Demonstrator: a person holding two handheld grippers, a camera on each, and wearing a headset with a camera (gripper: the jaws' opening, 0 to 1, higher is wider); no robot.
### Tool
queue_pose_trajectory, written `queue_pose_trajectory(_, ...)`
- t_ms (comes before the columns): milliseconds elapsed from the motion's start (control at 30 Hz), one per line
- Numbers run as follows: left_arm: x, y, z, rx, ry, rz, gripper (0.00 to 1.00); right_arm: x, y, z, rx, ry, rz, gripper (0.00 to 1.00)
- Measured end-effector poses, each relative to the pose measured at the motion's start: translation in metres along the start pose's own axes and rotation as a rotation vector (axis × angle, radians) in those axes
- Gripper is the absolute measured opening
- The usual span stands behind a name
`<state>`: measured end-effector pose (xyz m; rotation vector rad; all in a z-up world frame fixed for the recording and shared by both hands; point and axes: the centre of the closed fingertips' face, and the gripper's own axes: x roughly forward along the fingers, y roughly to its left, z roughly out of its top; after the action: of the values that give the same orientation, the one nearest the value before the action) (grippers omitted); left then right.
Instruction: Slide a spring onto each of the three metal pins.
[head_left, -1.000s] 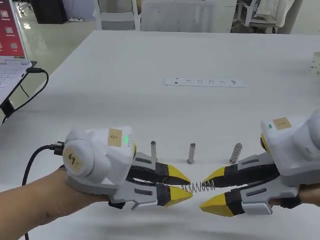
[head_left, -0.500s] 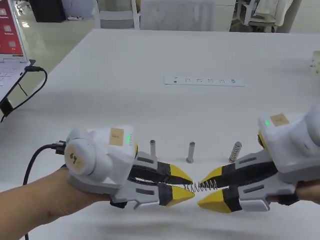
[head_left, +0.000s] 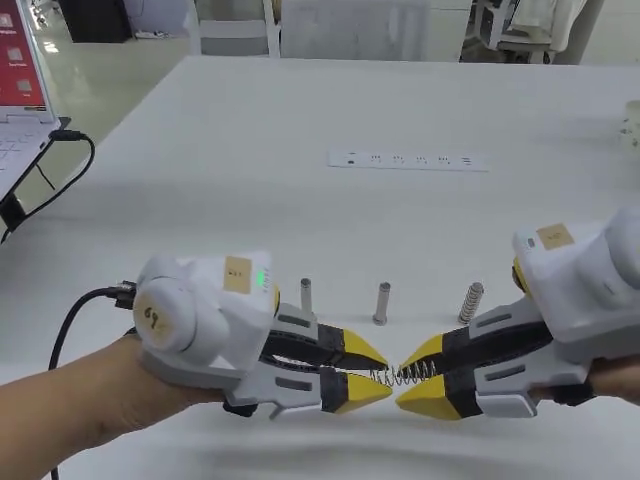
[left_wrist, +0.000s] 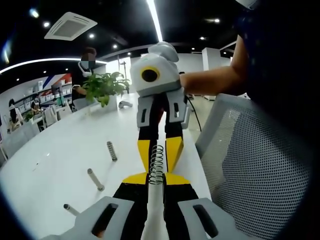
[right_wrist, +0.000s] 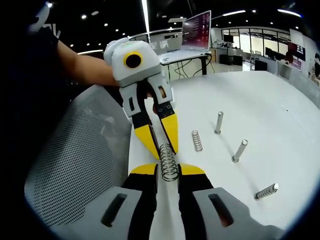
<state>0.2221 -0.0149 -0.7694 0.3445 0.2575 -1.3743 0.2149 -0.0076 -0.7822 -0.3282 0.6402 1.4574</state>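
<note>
A loose spring hangs level above the white table, held at both ends. My left gripper is shut on its left end, and my right gripper pinches its right end. In the left gripper view the spring runs from my own jaws to the facing right gripper. Behind stand three metal pins: the left pin and the middle pin are bare, while the right pin wears a spring. Another spring lies on the table near the pins.
A white power strip lies farther back on the table. A laptop and a black cable sit at the far left edge. A mesh chair back stands just off the table's near edge.
My right gripper's jaws have closed in on the spring's right end, and the gripper has edged left toward my left one. The left gripper has held its grip.
</note>
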Motion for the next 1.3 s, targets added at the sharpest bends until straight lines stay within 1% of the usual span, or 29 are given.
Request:
queue_pose_trajectory(233,0.0013,-0.0021,-0.0031,0.013,0.016,-0.005,0.02,-0.0006,0.0003,-0.0002,0.001,0.006,0.001,0.11)
queue_pose_trajectory(467,0.0016,-0.0035,-0.0036,0.019,0.022,-0.006,0.02,-0.0004,0.0018,0.0022,-0.005,0.009,0.005,0.10)
queue_pose_trajectory(633,0.0014,-0.0031,-0.0022,0.014,0.011,-0.004,0.02,-0.0018,0.0028,0.0047,-0.009,0.001,0.009,0.09)
queue_pose_trajectory(800,0.0011,-0.0041,-0.0003,0.012,-0.001,-0.008,0.02,-0.0026,0.0031,0.0030,0.011,0.005,0.007,0.11)
queue_pose_trajectory(867,0.0012,-0.0047,0.0008,0.012,-0.006,-0.008,0.02,-0.0022,0.0035,0.0028,0.004,0.002,0.007,0.11)
queue_pose_trajectory(1033,0.0007,-0.0052,-0.0007,0.012,-0.002,-0.009,0.02,-0.0031,0.0028,0.0024,0.019,0.001,0.005,0.11)
queue_pose_trajectory(1133,-0.0004,-0.0036,0.0010,0.010,-0.010,-0.002,0.02,-0.0037,0.0030,0.0025,0.022,0.001,0.005,0.11)
queue_pose_trajectory(1300,0.0003,-0.0039,0.0007,0.011,-0.008,-0.001,0.02,-0.0033,0.0035,0.0023,0.025,0.004,0.005,0.09)
